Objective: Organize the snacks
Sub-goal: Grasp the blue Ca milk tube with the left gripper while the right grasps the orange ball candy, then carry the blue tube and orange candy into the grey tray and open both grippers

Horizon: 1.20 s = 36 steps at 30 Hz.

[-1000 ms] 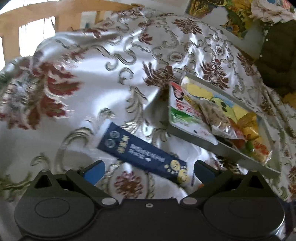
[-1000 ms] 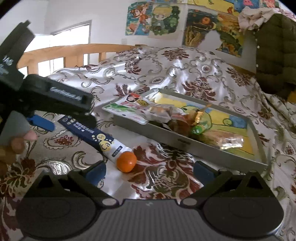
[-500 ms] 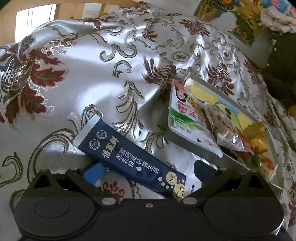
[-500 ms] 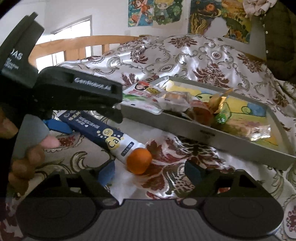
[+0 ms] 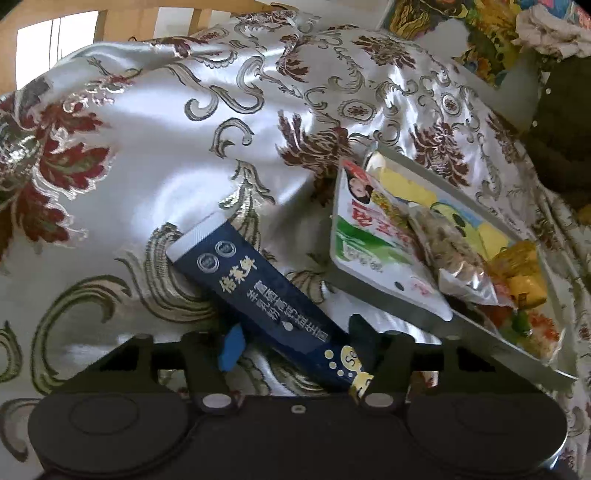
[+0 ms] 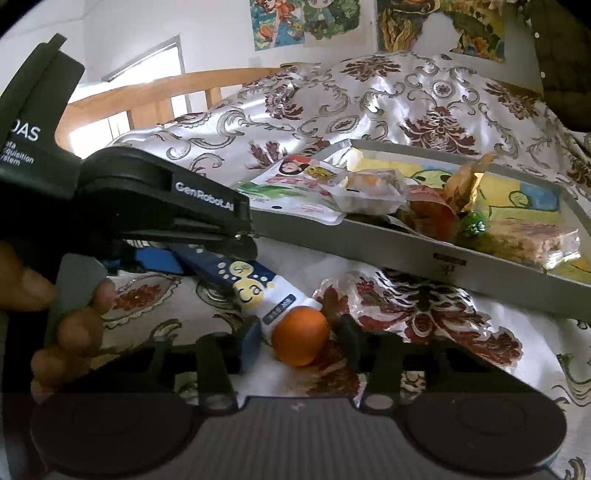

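- In the left wrist view, the left gripper (image 5: 295, 343) straddles the blue sachet (image 5: 258, 295), which lies slantwise on the satin cloth (image 5: 147, 166). Its fingers (image 5: 231, 347) have just been closing, with the sachet between them; the right finger meets the sachet's edge, the blue pad on the left looks just short of it, so I cannot call it a firm pinch.
- Just right of the sachet stands the grey tray (image 5: 406, 314), already carrying a white packet (image 5: 369, 243), a clear bag and small sweets.
- In the right wrist view, the right gripper (image 6: 297, 341) brackets the orange ball (image 6: 300, 335), which sits touching the sachet's (image 6: 258, 291) white end. Its fingers (image 6: 251, 341) have just been closing around the ball; a thin gap seems to remain on each side, so they are not yet pressing.
- The left gripper (image 6: 147, 206), held in a hand (image 6: 70, 325), hangs over the sachet's far end.
- The step in hand seems to be a double pick-up: sachet on the left, ball on the right. Next, each pair needs to finish closing, then lift and carry over the tray's (image 6: 369, 251) near wall. The round ball could roll away; the flat sachet may slip or fold.
- The cloth is shiny, creased, with red and silver scrollwork. A wooden rail (image 6: 166, 96), a bright window and posters (image 6: 306, 20) stand behind.
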Each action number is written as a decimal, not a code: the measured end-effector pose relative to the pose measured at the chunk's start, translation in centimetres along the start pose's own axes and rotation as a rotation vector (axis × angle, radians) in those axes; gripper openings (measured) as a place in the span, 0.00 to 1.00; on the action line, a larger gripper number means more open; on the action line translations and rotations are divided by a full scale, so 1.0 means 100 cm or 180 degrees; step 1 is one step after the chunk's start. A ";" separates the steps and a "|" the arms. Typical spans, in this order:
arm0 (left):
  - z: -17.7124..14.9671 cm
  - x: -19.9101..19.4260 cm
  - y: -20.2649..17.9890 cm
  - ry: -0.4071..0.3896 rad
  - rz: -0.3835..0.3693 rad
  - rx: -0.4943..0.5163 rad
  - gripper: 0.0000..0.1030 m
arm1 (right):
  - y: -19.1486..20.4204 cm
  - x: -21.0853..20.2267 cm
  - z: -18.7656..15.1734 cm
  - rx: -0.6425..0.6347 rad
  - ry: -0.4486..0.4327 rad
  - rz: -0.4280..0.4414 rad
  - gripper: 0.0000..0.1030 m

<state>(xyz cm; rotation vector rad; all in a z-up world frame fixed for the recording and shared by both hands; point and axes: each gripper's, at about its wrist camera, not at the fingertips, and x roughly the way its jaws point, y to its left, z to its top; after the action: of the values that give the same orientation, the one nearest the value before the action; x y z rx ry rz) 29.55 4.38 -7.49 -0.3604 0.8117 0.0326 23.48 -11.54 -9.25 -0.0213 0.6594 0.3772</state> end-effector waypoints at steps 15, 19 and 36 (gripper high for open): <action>-0.004 -0.008 -0.003 -0.0058 -0.0223 -0.0126 0.28 | 0.000 -0.005 0.002 0.0039 -0.0007 0.0026 0.34; -0.008 -0.017 -0.011 -0.0196 -0.0220 -0.0009 0.25 | -0.002 -0.007 0.003 0.0061 -0.0017 0.0000 0.34; -0.007 -0.055 -0.014 -0.0462 -0.0417 -0.0036 0.16 | -0.030 -0.036 0.011 0.0366 -0.0227 -0.0248 0.34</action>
<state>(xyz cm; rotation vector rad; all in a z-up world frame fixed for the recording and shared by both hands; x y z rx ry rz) 25.48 3.42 -3.59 -0.4164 0.6436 -0.0584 22.58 -15.45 -6.47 0.0754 0.6069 0.2634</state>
